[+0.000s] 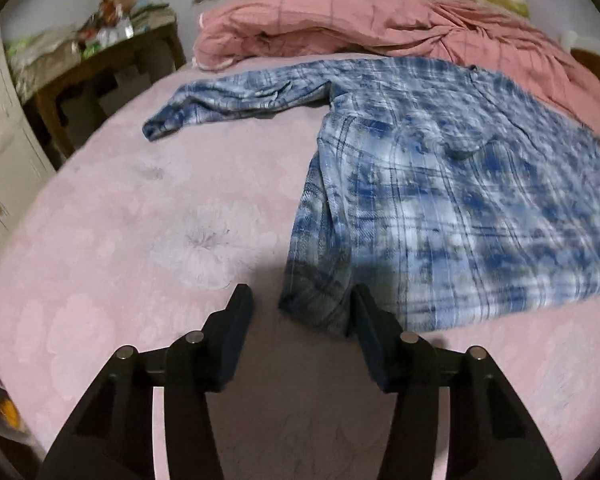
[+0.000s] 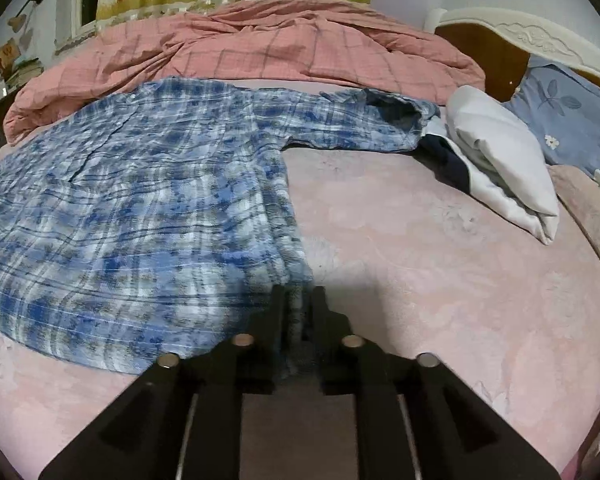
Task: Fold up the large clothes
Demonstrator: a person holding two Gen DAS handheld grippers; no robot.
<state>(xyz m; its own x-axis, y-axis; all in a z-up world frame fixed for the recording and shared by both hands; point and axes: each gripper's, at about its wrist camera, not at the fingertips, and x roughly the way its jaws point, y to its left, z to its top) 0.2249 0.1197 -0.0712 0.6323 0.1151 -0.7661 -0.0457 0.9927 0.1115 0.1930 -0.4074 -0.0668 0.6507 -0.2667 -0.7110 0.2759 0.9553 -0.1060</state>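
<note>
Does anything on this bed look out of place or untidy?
Mostly tidy: the blue plaid flannel shirt lies spread flat. Only the crumpled pink checked quilt is bunched behind it, and a folded white cloth sits by one sleeve.

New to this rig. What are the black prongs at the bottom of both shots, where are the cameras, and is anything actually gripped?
No robot arm here: a person carries a hand-held gripper in each hand, and a fisheye camera on each looks forward along its two fingers. Those fingers are the black prongs.

The left wrist view shows the left hand-held gripper open over the pink bedsheet, with the near left hem corner of a blue plaid shirt between its fingers, not pinched.

The right wrist view shows the right hand-held gripper, jaws nearly together with the shirt's other hem corner between them; it looks pinched.

The shirt lies spread flat, sleeves out. Behind it is a bunched pink duvet; to the right, folded white clothing and a floral pillow.
</note>
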